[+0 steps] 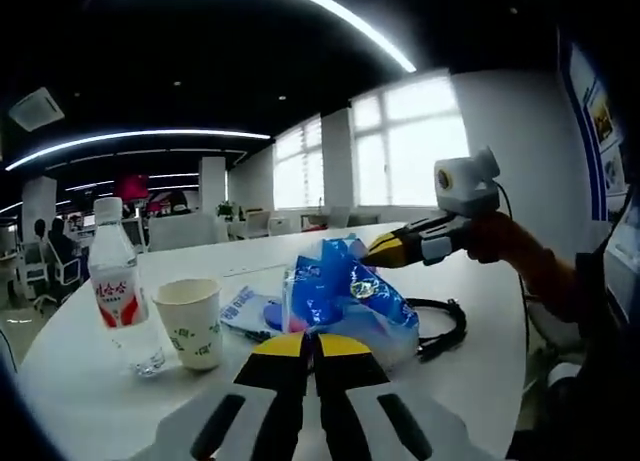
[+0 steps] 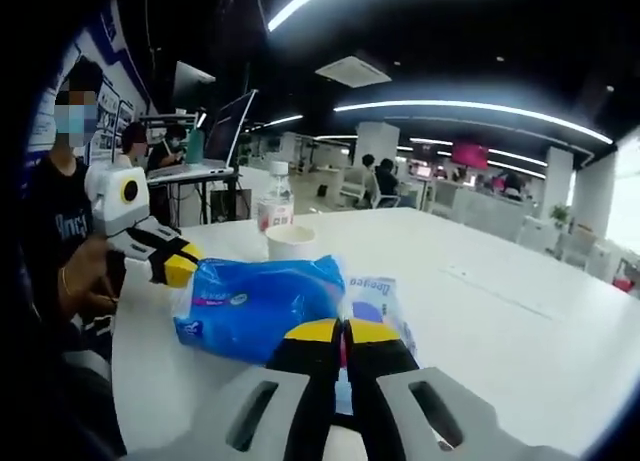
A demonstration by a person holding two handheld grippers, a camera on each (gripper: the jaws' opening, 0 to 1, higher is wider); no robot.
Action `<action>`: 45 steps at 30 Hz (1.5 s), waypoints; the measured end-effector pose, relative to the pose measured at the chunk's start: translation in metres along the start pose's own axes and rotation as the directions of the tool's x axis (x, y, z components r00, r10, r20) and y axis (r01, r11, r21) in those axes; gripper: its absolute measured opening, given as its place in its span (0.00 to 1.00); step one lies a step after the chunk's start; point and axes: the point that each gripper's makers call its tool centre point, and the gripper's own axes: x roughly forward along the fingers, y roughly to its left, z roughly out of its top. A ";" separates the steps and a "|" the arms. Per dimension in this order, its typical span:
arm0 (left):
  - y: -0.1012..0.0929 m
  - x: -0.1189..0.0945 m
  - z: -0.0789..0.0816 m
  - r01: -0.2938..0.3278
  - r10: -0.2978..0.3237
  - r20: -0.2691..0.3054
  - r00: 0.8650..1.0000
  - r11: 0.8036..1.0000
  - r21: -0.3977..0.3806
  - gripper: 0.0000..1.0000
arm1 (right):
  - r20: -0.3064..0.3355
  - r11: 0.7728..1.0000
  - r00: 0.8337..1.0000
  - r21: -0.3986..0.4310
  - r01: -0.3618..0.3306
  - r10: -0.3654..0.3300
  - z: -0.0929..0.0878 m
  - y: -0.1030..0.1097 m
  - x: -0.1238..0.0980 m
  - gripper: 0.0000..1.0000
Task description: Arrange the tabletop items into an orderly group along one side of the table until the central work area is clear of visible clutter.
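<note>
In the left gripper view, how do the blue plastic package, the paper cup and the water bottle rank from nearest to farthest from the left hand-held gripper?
1. Blue plastic package: right in front of the left hand-held gripper, centre.
2. Paper cup: to the left, a little farther off.
3. Water bottle: farthest left, just beyond the cup.

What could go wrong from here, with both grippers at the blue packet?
1. Both the left gripper and right gripper look shut on the blue packet; opposing pulls might tear its wrapper.
2. Dragging the packet may sweep the paper cup or water bottle close beside it.
3. The black cable behind could snag.
</note>
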 end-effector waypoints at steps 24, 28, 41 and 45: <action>-0.009 0.002 0.024 -0.019 0.020 0.044 0.999 0.999 -0.030 0.01 | 0.053 1.000 0.998 0.021 0.020 -0.021 0.010 0.007 -0.046 0.00; -0.011 0.005 0.026 -0.019 0.020 0.045 0.999 0.999 -0.031 0.01 | 0.054 0.999 0.998 0.030 0.026 -0.027 0.009 0.006 -0.052 0.00; -0.017 0.020 0.035 -0.004 0.007 0.055 0.998 0.998 -0.055 0.01 | 0.058 0.994 0.993 0.042 0.099 -0.101 0.006 0.001 -0.070 0.00; -0.021 0.029 0.038 -0.001 0.004 0.052 0.999 0.998 -0.060 0.01 | 0.058 0.991 0.990 0.054 0.122 -0.126 0.004 -0.003 -0.076 0.00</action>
